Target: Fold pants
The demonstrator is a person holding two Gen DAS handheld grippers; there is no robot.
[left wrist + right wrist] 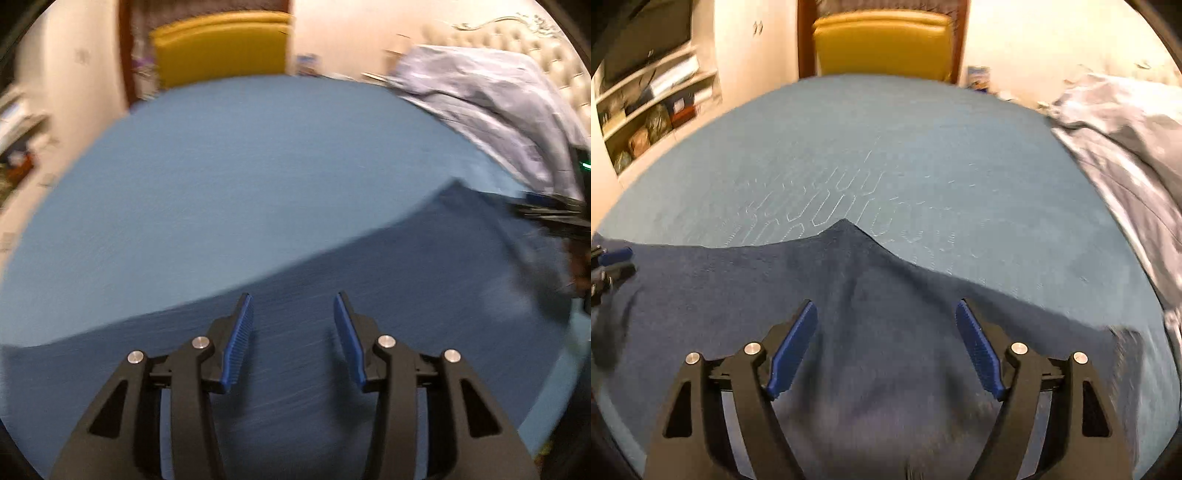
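Dark navy pants (886, 332) spread flat across the near half of a bed covered in a lighter blue quilted bedspread (886, 147). In the right wrist view, far edge of the pants rising to a small peak near the middle (844, 223), then sloping down toward both sides.

Right gripper (886, 347) above the pants, jaws set wide apart, blue ribbed pads (792, 354) facing each other with nothing between them but the cloth beneath. Whether the fingertips touch the fabric, cannot tell.

Left gripper (293, 339) likewise over the pants (369, 314), jaws parted though somewhat narrower than the right, holding nothing. Left wrist view heavily blurred. From there, edge of the pants running diagonally up to the right, toward a corner near the other gripper's dark body at the frame's right edge.

In the right wrist view, tip of the left gripper visible at the far left edge, lying over the pants' left side.

Beyond the bed: a yellow padded chair back (882, 44), framed by dark wood. To the right on the bed, a crumpled pale grey-blue blanket (498, 110), well apart from the pants. White shelves (653, 110) with boxes and packets on the left wall. Tufted cream headboard (554, 62) behind the blanket.
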